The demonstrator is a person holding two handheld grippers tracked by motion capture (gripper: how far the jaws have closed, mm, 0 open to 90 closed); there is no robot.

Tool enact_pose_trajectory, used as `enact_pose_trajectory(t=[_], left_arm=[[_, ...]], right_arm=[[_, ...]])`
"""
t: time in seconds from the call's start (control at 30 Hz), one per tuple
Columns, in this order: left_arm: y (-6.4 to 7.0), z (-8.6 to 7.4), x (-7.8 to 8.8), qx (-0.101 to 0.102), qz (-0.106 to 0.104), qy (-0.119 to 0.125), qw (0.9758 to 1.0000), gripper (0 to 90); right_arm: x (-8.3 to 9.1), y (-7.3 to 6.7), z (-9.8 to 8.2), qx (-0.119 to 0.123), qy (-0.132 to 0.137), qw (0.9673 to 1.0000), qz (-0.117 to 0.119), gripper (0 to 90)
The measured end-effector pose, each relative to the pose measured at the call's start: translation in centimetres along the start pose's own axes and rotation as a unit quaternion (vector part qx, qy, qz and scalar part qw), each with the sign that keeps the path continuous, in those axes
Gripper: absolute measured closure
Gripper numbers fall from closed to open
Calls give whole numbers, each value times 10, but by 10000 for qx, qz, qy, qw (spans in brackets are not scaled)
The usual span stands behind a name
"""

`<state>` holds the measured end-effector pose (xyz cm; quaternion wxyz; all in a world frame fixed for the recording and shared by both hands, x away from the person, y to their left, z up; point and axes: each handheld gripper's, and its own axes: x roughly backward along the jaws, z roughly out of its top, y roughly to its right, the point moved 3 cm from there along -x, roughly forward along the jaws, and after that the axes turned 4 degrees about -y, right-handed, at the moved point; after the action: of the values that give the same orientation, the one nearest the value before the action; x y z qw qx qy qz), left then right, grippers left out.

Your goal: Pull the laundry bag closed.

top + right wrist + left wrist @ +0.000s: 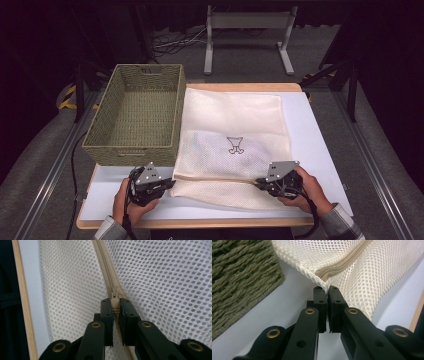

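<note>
— Do we find any writing here, a label or a number?

— We read no words, no brand and no digits. The one sign we see is a small dark line drawing [235, 145] printed on the cream mesh bag [235, 112], near its middle in the high view (an outline figure, too small for us to say what it depicts).

— And in the two gripper views?

— There we read nothing at all.

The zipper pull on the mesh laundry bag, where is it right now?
The zipper pull sits near the bag's right end in the high view, pinched by the right tool, at the mesh laundry bag edge nearest the person.
</note>
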<state>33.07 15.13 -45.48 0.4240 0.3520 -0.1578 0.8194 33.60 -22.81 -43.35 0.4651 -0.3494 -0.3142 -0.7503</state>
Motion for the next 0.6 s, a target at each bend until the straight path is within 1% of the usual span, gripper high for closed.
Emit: enact_pose_trajectory(t=[0.43, 0.5, 0.6], left_arm=[[0, 0, 0, -26, 28, -21, 10000, 867], [0, 0, 0, -21, 35, -22, 10000, 867], [0, 0, 0, -38, 43, -40, 10000, 867]], right_arm=[[6, 1, -8, -65, -18, 10000, -16, 824], [7, 1, -10, -79, -37, 9999, -62, 824], [9, 2, -12, -101, -40, 9999, -59, 824]])
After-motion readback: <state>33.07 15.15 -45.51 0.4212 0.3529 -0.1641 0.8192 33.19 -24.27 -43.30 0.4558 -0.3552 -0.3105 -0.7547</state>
